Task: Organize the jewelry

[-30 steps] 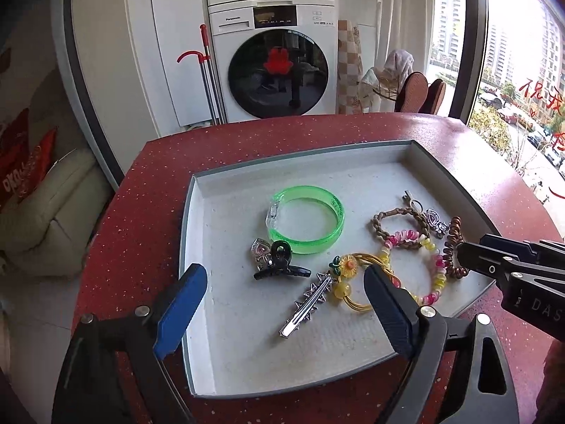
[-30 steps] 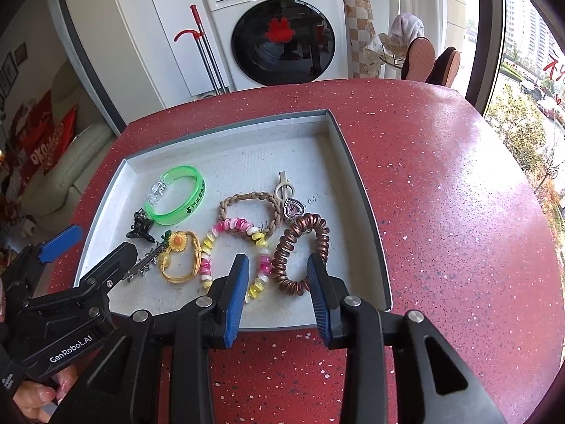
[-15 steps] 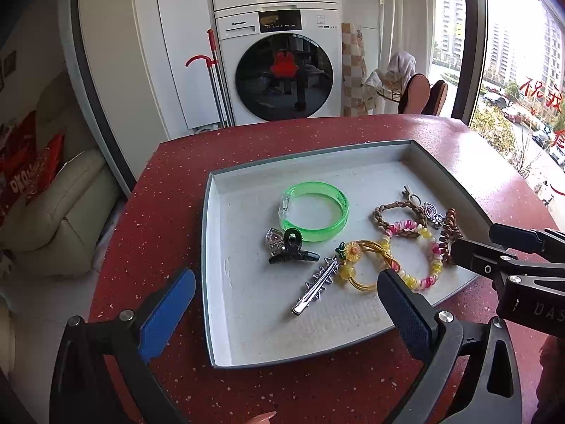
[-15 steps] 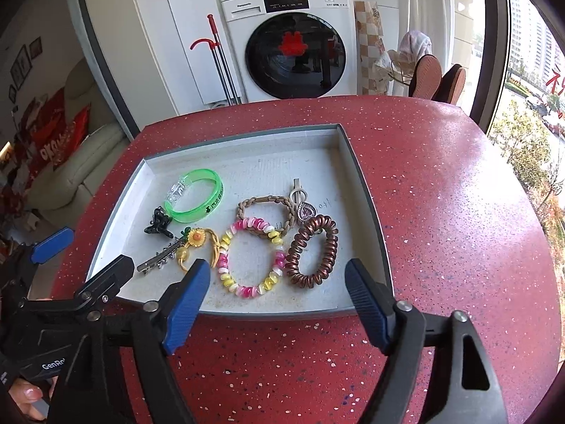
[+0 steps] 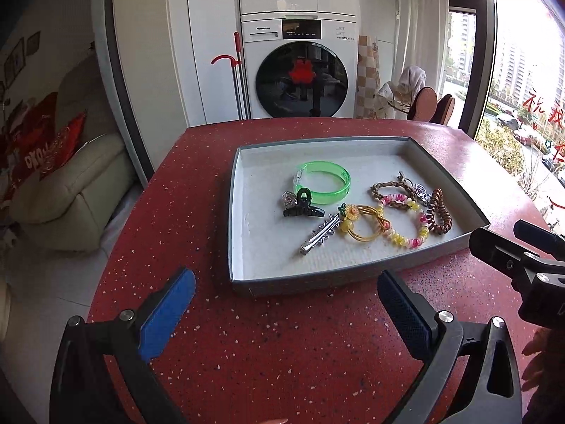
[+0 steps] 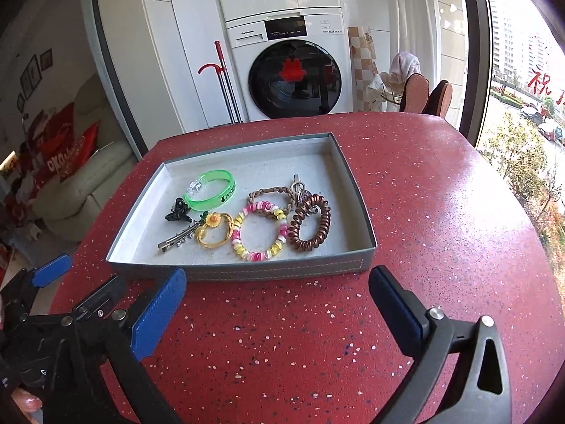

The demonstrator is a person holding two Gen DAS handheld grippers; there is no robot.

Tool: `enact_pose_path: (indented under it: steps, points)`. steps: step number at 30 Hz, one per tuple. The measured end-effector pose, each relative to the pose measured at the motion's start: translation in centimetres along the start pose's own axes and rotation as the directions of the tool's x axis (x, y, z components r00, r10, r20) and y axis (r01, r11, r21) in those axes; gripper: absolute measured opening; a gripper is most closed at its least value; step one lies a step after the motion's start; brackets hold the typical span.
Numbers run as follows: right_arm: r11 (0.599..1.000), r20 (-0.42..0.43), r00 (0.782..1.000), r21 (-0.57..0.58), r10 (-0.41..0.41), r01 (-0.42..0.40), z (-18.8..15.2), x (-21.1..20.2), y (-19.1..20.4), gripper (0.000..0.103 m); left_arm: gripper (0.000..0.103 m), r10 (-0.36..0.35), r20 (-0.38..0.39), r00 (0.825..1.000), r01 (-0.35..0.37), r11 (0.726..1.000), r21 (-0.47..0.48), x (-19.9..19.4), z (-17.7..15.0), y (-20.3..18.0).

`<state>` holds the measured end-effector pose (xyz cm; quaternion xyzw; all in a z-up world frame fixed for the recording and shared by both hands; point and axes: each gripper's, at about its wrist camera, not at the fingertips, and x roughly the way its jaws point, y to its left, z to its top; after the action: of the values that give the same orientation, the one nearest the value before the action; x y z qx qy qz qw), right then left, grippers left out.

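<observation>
Behind, Panasonic washer, jewelry tray unlabelled.

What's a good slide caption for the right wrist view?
Open right tool hovering above the red speckled table, facing a shallow grey tray of bracelets, hair ties and clips.

Grey tray sits mid-frame on the red table. Inside: green bangle upper left, black claw clip just below it, silver clip, yellow tie, bead bracelet, brown coil at right. Right gripper gapes wide at the bottom, holding nothing, left gripper lower left.
</observation>
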<state>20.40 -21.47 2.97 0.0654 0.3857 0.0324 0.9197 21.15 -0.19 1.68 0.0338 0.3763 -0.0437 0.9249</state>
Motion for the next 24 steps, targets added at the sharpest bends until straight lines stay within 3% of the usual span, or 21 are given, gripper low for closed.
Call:
enact_pose_path:
  steps: [9, 24]
  points:
    - [0.999, -0.015, 0.999, -0.011, -0.039, 0.039, -3.1, -0.7, -0.3, 0.103, 0.103, 0.023, 0.009, 1.000, -0.023, 0.998, -0.062, -1.8, -2.9, 0.5]
    - [0.993, 0.070, 0.992, -0.055, -0.104, 0.108, -4.2, -2.5, 0.4, 0.103, 0.103, 0.071, 0.065, 0.995, -0.068, 0.997, -0.040, -3.0, -4.5, 0.0]
